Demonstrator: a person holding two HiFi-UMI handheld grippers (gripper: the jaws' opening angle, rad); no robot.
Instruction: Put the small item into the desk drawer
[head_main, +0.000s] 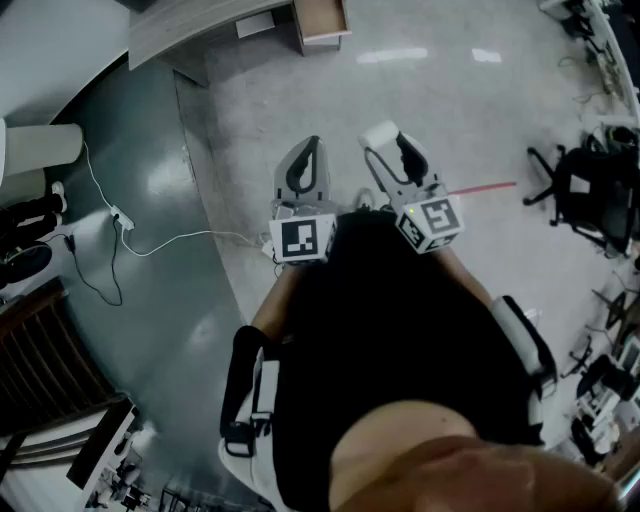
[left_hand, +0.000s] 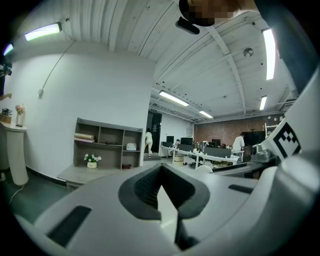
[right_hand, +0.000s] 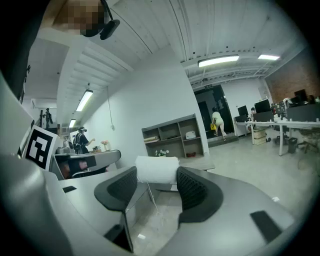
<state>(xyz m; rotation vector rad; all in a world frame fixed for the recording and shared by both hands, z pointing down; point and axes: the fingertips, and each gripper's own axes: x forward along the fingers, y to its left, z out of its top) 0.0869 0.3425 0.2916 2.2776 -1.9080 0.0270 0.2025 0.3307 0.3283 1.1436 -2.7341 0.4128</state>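
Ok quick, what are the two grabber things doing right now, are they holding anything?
Left gripper: shut, with nothing between its jaws.
Right gripper: closed on a small white roll.

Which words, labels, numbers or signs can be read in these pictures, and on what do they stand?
None can be read.
Cube on the left gripper and cube on the right gripper: square patterns, no letters.
No print on the white roll in the right gripper.
Too small to read: the sign over the doorway.
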